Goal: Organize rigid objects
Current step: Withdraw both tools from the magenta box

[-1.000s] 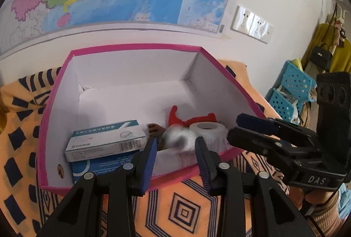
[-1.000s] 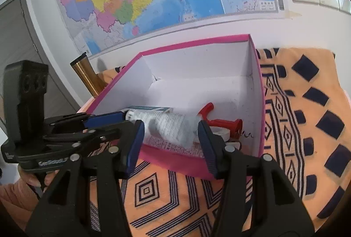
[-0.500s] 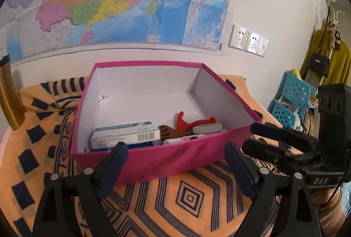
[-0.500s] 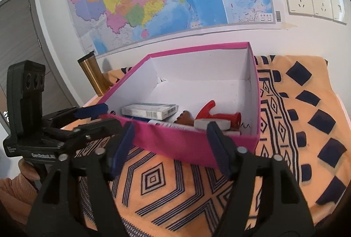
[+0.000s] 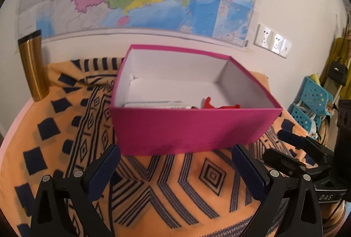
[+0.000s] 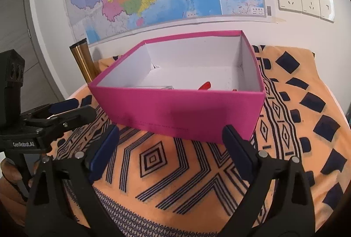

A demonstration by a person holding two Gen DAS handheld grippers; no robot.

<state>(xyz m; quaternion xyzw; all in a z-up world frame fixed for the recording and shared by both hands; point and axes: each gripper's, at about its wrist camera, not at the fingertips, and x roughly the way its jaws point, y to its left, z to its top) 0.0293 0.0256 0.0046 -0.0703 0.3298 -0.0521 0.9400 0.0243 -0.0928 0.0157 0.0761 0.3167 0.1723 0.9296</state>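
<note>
A pink box (image 5: pixel 188 127) with white inside stands on the orange patterned cloth (image 5: pixel 65 149); it also shows in the right wrist view (image 6: pixel 175 112). Inside I see the top of a white carton (image 5: pixel 153 104) and a red plastic piece (image 5: pixel 217 105), mostly hidden by the near wall. The carton (image 6: pixel 153 87) and red piece (image 6: pixel 205 85) barely show in the right wrist view. My left gripper (image 5: pixel 175 169) is open and empty, in front of the box. My right gripper (image 6: pixel 171 149) is open and empty, also in front of the box.
A gold metal cylinder (image 5: pixel 33 65) stands at the table's back left, also in the right wrist view (image 6: pixel 84 61). A map and wall sockets (image 6: pixel 305 1) are on the wall behind. Blue plastic baskets (image 5: pixel 311 103) sit beyond the table's right edge.
Both grippers opened, releasing items into the box, and drew back and down from over it. The box now sits farther away, its near wall hiding most contents.
</note>
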